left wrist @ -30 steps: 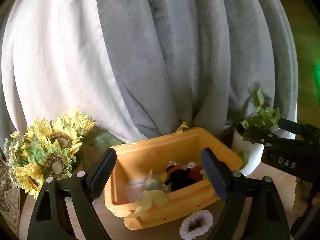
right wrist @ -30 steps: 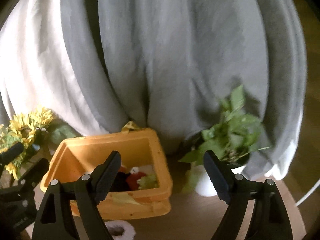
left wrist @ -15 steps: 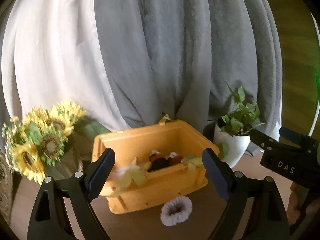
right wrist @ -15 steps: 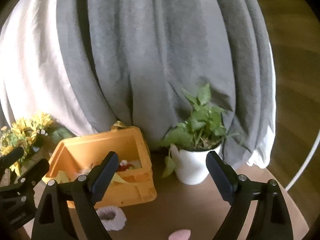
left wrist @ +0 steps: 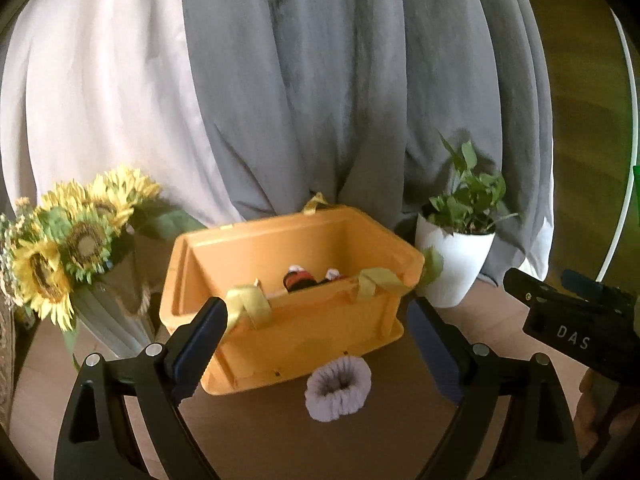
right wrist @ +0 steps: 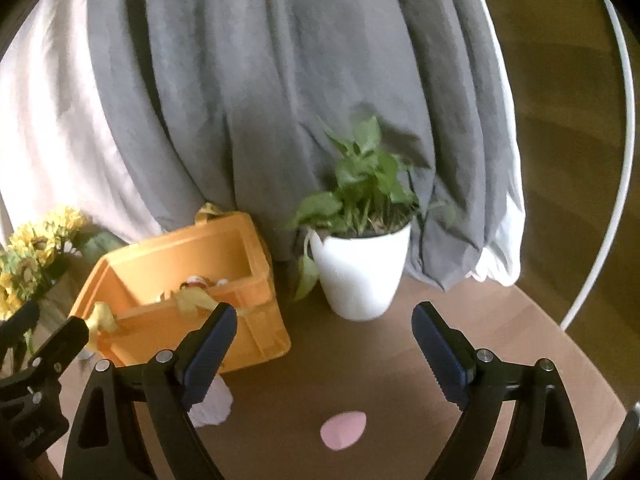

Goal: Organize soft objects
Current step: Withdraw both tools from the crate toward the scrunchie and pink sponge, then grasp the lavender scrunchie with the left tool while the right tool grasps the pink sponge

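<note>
Both sets of jaws are standing wide with nothing between them, each having just been opening further. The left gripper is framing a pale fluffy scrunchie lying on the brown table, just beside the near wall of the orange crate. The right gripper is looking down on a pink soft pad at six o'clock in its view, with the scrunchie partly hidden behind its left finger.

The step in hand is probably a reach for these loose pieces. Coming straight down over the scrunchie and closing across its ring should be keeping the fingers off the crate wall.

Soft toys are already sitting inside the crate, and yellow-green straps are draping over its near rim, likely to snag. Sunflowers are standing at nine o'clock, a white potted plant at three o'clock of the crate, grey and white curtains behind.
</note>
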The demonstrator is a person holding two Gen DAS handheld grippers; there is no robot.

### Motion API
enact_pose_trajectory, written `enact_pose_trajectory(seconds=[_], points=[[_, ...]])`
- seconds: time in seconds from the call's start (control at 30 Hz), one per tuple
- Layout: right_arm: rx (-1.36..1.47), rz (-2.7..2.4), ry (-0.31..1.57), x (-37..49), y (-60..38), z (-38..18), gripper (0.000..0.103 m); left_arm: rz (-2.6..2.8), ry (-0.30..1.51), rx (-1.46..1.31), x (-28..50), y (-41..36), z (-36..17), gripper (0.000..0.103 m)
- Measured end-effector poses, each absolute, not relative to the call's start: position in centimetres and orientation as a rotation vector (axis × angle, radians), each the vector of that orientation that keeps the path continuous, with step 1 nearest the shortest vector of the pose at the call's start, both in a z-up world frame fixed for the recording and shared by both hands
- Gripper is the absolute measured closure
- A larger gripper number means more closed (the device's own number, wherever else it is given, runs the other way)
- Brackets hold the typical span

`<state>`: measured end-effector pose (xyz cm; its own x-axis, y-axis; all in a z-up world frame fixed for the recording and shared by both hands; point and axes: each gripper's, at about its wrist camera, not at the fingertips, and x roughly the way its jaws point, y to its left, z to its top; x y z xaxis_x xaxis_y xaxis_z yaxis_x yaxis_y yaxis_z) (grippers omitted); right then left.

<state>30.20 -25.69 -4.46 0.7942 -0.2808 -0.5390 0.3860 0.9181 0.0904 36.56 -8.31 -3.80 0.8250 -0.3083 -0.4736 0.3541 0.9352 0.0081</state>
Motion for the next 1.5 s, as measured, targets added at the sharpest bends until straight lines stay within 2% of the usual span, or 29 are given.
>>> enact_pose_trajectory(seconds=[0.4, 0.8, 1.5], points=[[0.2, -0.434, 0.546, 28.2, -26.3, -7.7, 0.013, -0.363, 0.63, 0.148, 37.1, -9.9, -8.6, 0.01], [0.246, -0.429, 0.702, 29.4, -27.2, -13.0, 0.013, -0.358, 0.733, 0.201, 39.1, -10.8, -13.4, 0.01], [0.242, -0.427, 0.856, 31.7, -26.8, -18.3, 0.014, -0.366, 0.825, 0.235, 42.7, -11.8, -18.8, 0.011]])
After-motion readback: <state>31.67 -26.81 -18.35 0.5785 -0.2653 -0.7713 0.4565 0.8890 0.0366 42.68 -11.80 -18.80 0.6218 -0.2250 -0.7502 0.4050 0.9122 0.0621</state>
